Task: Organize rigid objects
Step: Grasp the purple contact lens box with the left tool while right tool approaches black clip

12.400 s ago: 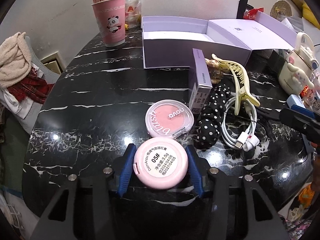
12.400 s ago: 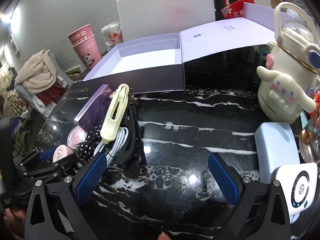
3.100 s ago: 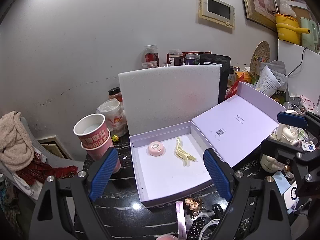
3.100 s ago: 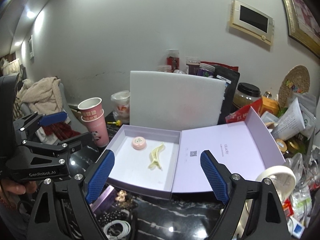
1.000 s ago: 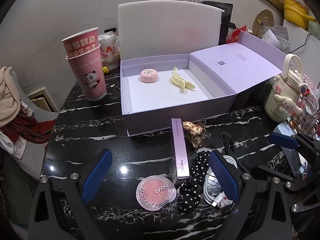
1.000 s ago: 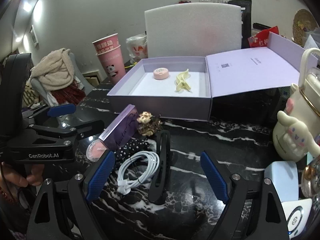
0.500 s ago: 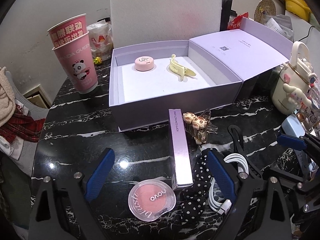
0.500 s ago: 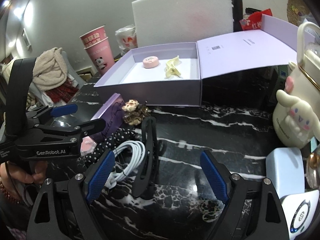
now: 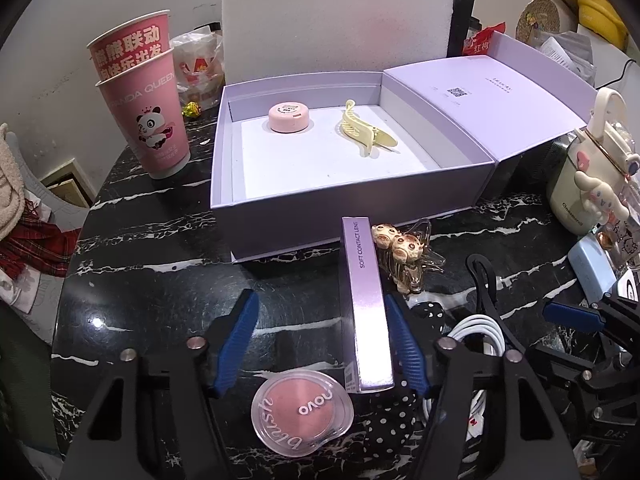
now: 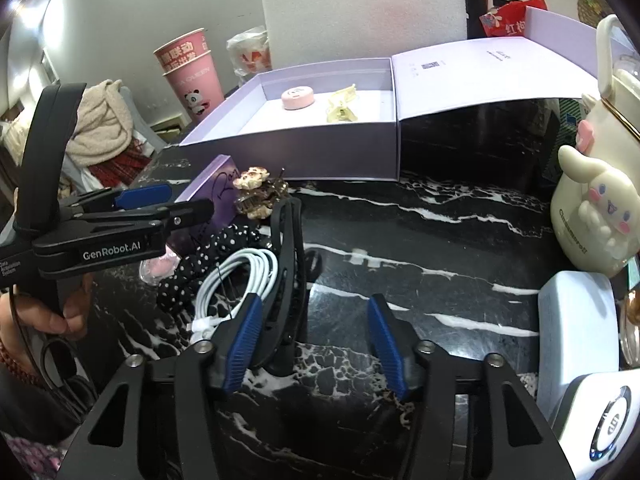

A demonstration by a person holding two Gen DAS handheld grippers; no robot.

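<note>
Below, the lens box (image 9: 366, 312) lies on the dark surface (image 9: 160, 280), just in front of the open lilac box (image 9: 340, 196), which already holds a pink compact (image 9: 289, 117) and a yellow clip (image 9: 366, 133). Left gripper (image 9: 324, 344): fingers closing, lens box and blush case (image 9: 302, 416) between them, neither yet pressed. Right gripper (image 10: 316, 340): fingers closing around the near end of a black clip (image 10: 286, 280), not yet gripping. Advice: centre each target first; the left should exclude the blush case, and the right should avoid the white cable (image 10: 236, 280).
</note>
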